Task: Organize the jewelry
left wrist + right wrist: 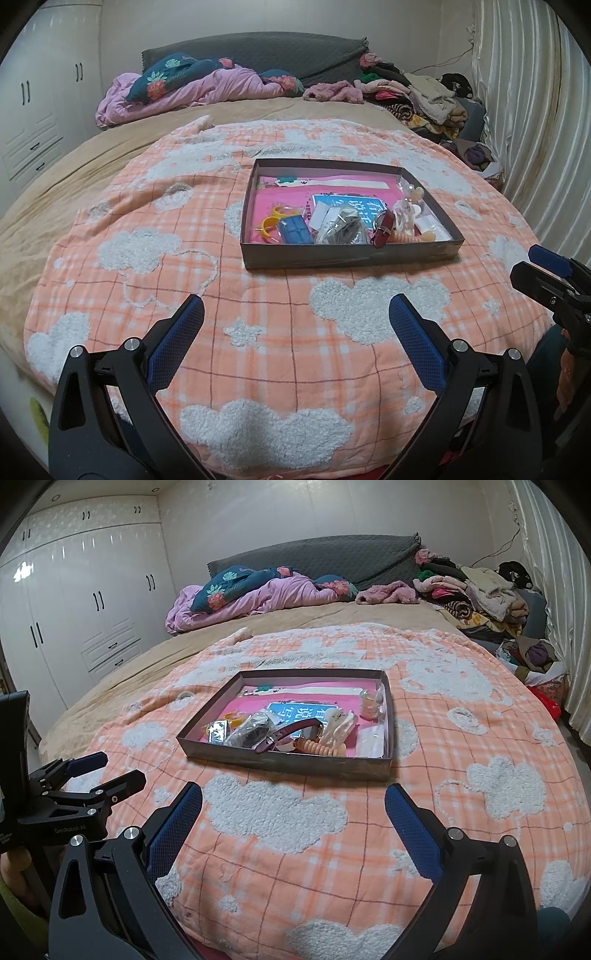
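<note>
A shallow grey box [343, 254] [284, 762] with a pink lining sits on an orange plaid blanket in the middle of the bed. It holds jewelry and small items: yellow rings [275, 218], a blue case [294, 230], plastic packets [341, 227], a maroon-strapped watch [384, 230] [291, 729], a coiled peach hair tie [319, 746] and white clips [341, 725]. My left gripper [295, 314] is open and empty, above the blanket, short of the box. My right gripper [293, 799] is open and empty, also short of the box.
The orange blanket [258, 354] with white fluffy clouds covers the near bed. Pink and floral bedding [192, 88] and a clothes pile [424, 96] lie at the far end. White wardrobes [74, 620] stand left, curtains [535, 110] right.
</note>
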`<state>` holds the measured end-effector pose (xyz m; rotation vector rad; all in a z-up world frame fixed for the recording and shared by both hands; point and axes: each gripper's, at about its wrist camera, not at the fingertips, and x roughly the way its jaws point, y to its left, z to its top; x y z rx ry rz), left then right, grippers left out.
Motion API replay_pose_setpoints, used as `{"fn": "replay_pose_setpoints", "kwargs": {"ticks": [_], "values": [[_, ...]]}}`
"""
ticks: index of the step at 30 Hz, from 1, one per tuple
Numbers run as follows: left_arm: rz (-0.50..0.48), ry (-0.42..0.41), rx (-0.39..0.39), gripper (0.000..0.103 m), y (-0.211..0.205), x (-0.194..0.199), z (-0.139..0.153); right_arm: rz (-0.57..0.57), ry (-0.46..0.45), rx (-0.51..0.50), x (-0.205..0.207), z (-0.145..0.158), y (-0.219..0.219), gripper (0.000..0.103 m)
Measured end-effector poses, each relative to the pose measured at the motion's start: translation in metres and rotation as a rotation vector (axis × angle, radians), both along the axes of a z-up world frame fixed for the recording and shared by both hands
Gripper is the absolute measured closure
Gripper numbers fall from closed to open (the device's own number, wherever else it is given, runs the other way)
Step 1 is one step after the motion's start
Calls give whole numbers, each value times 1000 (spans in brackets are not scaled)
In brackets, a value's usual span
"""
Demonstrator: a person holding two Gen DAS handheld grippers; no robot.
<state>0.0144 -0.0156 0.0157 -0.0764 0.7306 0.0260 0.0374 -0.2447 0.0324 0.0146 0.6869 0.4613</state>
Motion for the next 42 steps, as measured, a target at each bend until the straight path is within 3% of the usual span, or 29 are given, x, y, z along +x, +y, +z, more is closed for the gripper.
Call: {"fn": "replay_pose_setpoints", "kwargs": {"ticks": [28,33,38,42], "values": [[-1,9,24,9,1,1,-3,-24,16,-6,3,-8,-5,4],[-4,35,-13,9,5,5,-14,-59,42,-18,12,-17,-11,4],[46,41,-40,9,25,14,-22,-131,60,-22,30,-27,-27,4],[158,46,-19,9,67,38,-27,-239,87,-34,62,-36,-59,4]]}}
